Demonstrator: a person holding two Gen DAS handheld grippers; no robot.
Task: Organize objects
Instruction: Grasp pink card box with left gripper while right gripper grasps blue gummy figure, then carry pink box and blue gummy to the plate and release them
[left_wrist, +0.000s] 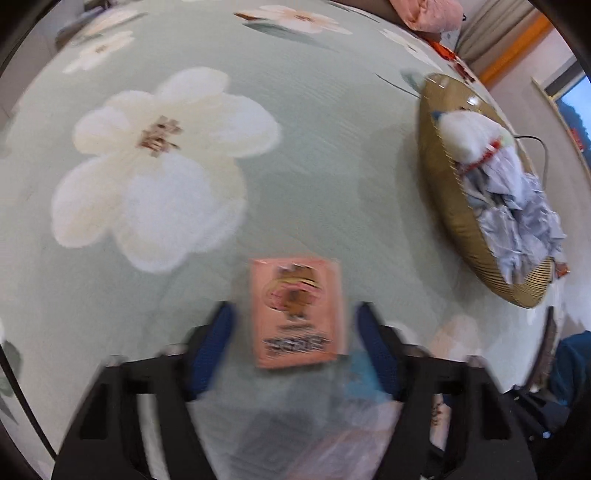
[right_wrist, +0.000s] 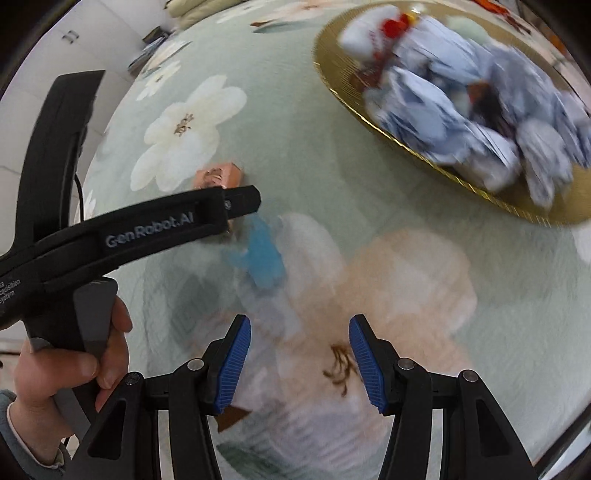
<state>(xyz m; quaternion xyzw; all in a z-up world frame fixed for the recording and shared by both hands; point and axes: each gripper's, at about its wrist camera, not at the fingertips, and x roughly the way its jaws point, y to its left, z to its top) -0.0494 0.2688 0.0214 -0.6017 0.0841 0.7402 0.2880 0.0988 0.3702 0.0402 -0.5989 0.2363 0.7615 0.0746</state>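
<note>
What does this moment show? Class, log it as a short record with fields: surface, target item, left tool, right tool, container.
surface: green floral tablecloth
target item: pink packet, lying flat, blurred
left tool: open, fingers either side of the packet, not closed on it
right tool: open, empty, above the cloth
container: gold basket, holding crumpled pale-blue wrappers

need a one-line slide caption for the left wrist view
Open left gripper straddles a pink packet on the floral tablecloth; gold basket of crumpled items sits right.
</note>
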